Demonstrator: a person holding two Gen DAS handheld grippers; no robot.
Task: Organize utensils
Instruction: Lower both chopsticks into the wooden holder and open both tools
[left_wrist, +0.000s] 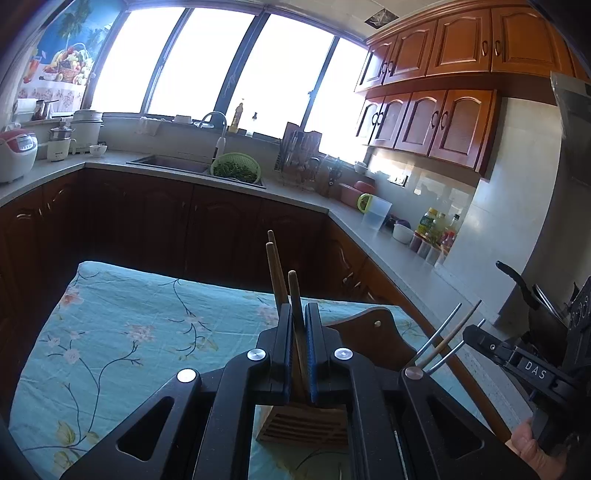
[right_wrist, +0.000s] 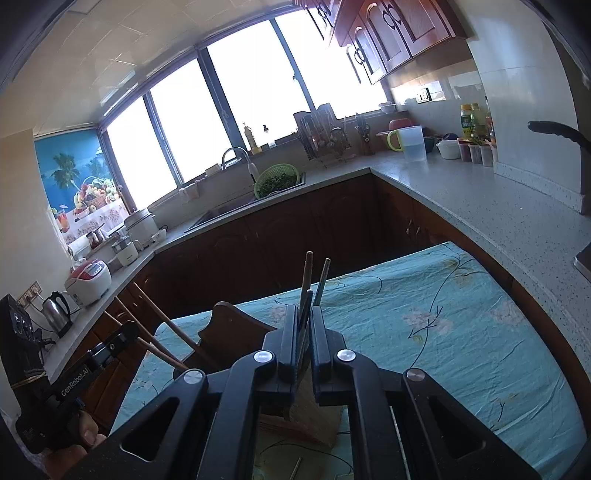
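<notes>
A sunlit kitchen, a table (left_wrist: 122, 325) under a floral teal cloth. Left wrist view: the left tool (left_wrist: 300, 314) is clamped on wooden chopsticks (left_wrist: 279, 273) that stick up past its fingers, directly above a slatted wooden holder (left_wrist: 303, 424) — the right tool (left_wrist: 476, 334) alongside grips metal chopsticks (left_wrist: 439, 338).

Right wrist view: the right tool (right_wrist: 304, 317) is closed on the metal chopsticks (right_wrist: 314, 275) over the same holder (right_wrist: 310, 417); the left tool (right_wrist: 127, 334) holds the wooden chopsticks (right_wrist: 159, 326) nearby.

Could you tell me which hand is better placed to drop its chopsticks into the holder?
Probably left: the left tool holds wooden chopsticks straight above the holder; the right tool holds its metal pair off to the side.
</notes>
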